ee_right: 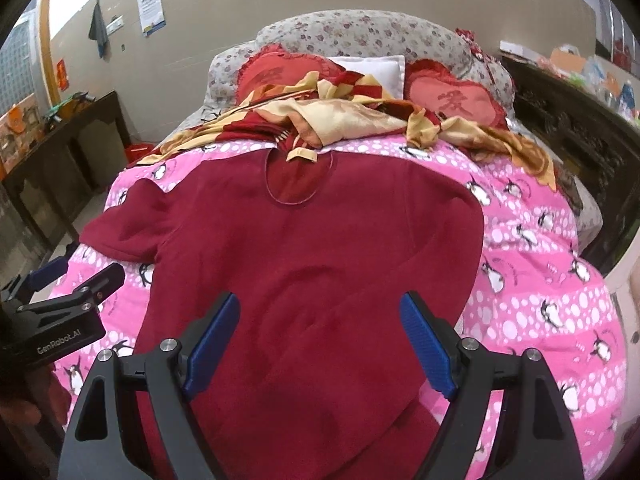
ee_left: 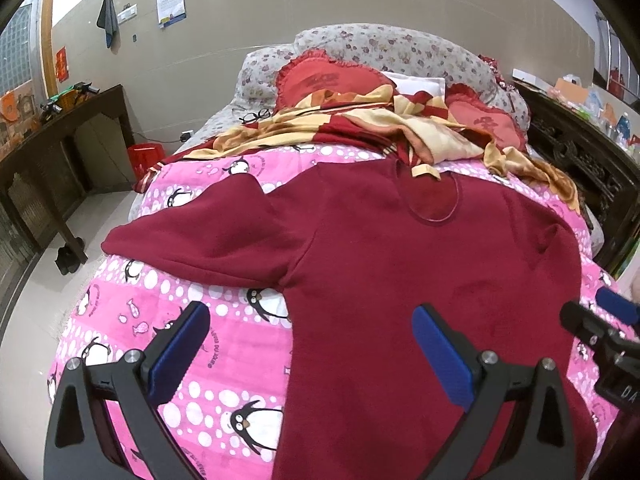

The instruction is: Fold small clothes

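Note:
A dark red long-sleeved top [ee_left: 384, 264] lies flat on the pink penguin quilt [ee_left: 160, 320], neckline away from me. Its left sleeve [ee_left: 200, 240] stretches out to the left; the right sleeve looks folded across the body [ee_right: 360, 288]. My left gripper [ee_left: 312, 340] is open and empty above the top's lower left edge. My right gripper [ee_right: 320, 336] is open and empty above the top's lower middle. The right gripper also shows in the left wrist view [ee_left: 604, 320], and the left gripper shows in the right wrist view [ee_right: 76, 280].
A crumpled red and yellow blanket [ee_left: 360, 120] and red cushions [ee_right: 448, 104] lie at the bed's head by a floral pillow [ee_left: 380, 48]. Glasses [ee_left: 256, 115] lie near there. A dark wooden table [ee_left: 60, 140] stands left; carved furniture [ee_left: 580, 160] right.

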{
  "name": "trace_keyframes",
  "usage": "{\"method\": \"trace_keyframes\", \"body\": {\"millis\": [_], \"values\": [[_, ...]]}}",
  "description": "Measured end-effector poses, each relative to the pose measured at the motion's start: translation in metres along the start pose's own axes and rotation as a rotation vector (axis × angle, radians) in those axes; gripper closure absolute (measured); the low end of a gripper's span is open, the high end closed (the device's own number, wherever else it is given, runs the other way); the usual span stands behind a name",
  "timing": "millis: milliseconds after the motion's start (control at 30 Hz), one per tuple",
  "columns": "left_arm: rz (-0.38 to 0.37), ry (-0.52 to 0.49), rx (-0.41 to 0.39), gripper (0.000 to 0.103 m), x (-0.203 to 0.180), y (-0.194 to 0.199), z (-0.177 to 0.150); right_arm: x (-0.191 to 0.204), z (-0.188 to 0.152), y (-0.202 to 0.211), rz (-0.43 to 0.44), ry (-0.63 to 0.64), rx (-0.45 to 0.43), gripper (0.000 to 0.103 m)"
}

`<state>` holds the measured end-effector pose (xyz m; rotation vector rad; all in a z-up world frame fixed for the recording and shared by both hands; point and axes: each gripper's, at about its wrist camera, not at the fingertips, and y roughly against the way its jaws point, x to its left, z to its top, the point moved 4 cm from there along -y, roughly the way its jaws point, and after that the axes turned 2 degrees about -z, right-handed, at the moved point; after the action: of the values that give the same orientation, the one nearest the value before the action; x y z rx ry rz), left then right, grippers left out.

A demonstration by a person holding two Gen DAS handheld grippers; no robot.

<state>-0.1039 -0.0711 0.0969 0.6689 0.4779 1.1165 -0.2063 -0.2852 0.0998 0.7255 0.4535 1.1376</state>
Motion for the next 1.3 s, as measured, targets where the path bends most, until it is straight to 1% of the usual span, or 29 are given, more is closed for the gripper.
{"method": "trace_keyframes", "body": {"millis": [267,500,700,867,1000,1133,1300], "values": [[-0.002,0.023,-0.037,0.0,-0.011,0.023,0.0,-0.003,-0.001,0.015,-0.009,0.01,0.014,0.014],[0.009,0.052,-0.034,0.0,-0.018,0.035,-0.006,-0.011,0.009,0.03,-0.036,0.027,-0.023,0.014],[0.038,0.046,-0.054,0.0,-0.027,0.054,-0.006,-0.015,0.01,0.037,-0.015,0.029,-0.056,0.014],[0.042,0.036,-0.079,0.0,-0.035,0.071,-0.002,-0.012,0.006,0.042,0.004,0.02,-0.082,0.014],[0.027,0.037,-0.093,0.0,-0.039,0.082,0.001,-0.014,0.003,0.046,-0.014,0.021,-0.101,0.014],[0.008,0.02,-0.108,0.0,-0.043,0.091,0.003,-0.02,-0.002,0.055,-0.029,-0.009,-0.137,0.014],[-0.029,0.006,-0.125,0.0,-0.046,0.099,0.004,-0.022,-0.007,0.062,-0.052,-0.038,-0.151,0.014]]}}
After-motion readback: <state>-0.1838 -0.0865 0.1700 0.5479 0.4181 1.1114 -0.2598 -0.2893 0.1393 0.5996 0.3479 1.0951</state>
